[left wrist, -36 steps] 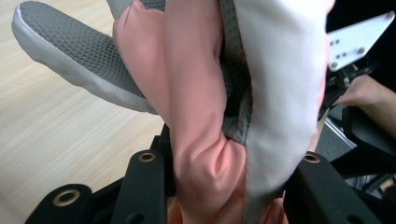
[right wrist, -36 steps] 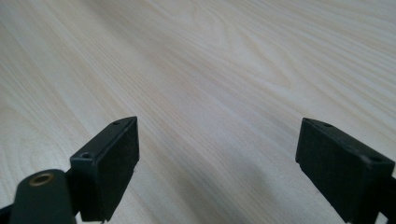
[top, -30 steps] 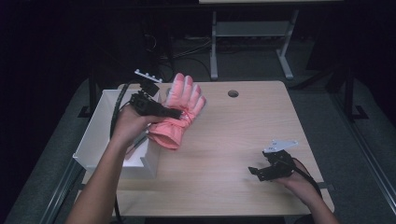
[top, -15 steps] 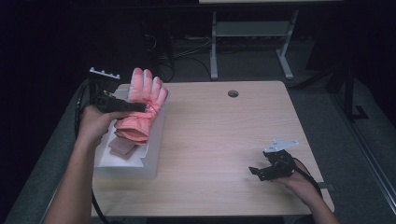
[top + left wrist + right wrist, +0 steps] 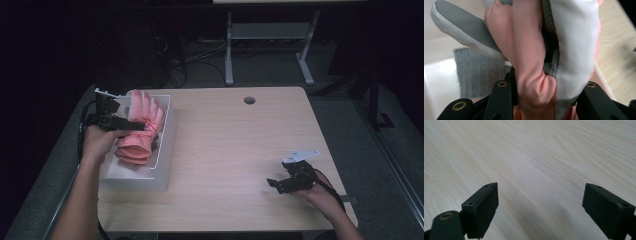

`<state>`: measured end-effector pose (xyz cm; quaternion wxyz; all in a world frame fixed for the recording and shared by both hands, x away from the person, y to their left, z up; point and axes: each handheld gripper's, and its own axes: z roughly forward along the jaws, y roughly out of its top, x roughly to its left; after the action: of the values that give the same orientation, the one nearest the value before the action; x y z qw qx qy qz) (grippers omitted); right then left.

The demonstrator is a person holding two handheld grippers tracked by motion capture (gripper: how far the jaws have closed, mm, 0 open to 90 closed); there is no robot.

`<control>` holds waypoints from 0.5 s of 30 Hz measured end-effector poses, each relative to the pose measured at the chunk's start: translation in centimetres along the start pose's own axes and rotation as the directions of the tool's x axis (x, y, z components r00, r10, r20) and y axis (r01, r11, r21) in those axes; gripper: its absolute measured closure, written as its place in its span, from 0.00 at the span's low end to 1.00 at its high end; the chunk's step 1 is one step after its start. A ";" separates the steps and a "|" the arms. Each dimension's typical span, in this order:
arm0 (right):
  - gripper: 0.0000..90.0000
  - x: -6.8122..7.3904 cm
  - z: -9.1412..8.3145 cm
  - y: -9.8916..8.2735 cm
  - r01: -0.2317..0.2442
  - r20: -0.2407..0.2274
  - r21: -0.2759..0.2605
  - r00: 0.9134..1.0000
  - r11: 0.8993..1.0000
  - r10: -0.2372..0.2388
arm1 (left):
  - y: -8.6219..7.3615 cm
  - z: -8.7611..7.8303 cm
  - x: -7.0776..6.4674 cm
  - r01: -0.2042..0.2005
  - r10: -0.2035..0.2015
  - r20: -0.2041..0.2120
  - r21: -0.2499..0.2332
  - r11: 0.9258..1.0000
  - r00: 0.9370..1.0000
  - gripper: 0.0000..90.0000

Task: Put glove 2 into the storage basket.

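A pink glove [image 5: 142,111] with a grey textured palm [image 5: 464,22] and white trim hangs over the white box [image 5: 168,146] at the table's left. My left gripper [image 5: 141,126] is shut on its bunched middle. In the left gripper view the pink and white fabric [image 5: 531,52] is squeezed between both black jaws of the left gripper [image 5: 546,93]. My right gripper [image 5: 275,183] rests low near the table's front right, held by a hand. In its own view the right gripper [image 5: 541,203] stands open, with bare wood between the jaws.
A grey knitted piece [image 5: 475,71] lies on the bottom of the box, under the glove. The light wooden table [image 5: 235,150] has a round cable hole [image 5: 249,100] at the back. Behind it stands a white desk frame [image 5: 270,35].
My left hand has carried the glove leftward and down, from above the table's middle left to over the white box. The right gripper has stayed where it was.
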<state>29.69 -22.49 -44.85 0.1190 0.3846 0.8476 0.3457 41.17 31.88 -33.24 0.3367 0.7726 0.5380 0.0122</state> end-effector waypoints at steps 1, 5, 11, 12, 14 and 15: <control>0.15 0.0 0.0 0.0 -0.001 -0.001 0.001 1.000 1.000 0.001 | -0.1 0.6 0.2 0.003 -0.003 -0.005 0.012 1.000 1.000 0.68; 0.15 0.0 0.0 0.0 0.005 -0.004 -0.005 1.000 1.000 -0.005 | -0.8 2.9 0.8 0.023 -0.023 -0.006 0.053 0.998 1.000 0.67; 0.15 0.0 -0.2 -0.1 0.004 -0.005 -0.007 1.000 1.000 -0.004 | -1.9 5.8 1.6 0.052 -0.052 -0.006 0.102 0.993 0.999 0.65; 0.15 0.0 -0.2 -0.2 0.009 -0.004 -0.011 1.000 1.000 -0.009 | -2.1 6.3 1.8 0.055 -0.056 0.001 0.110 0.992 0.998 0.65; 0.15 0.0 -0.4 -0.3 0.006 -0.003 -0.015 1.000 1.000 -0.006 | -2.3 6.6 2.0 0.061 -0.062 0.007 0.111 0.992 0.998 0.64; 0.15 -0.1 -0.4 -0.4 0.007 0.000 -0.015 1.000 1.000 -0.007 | -2.3 6.7 2.1 0.057 -0.059 0.013 0.113 0.992 0.998 0.63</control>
<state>29.31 -22.93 -44.79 0.1228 0.3808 0.8463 0.3517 42.69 30.70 -40.42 0.2971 0.7745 0.5574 -0.0344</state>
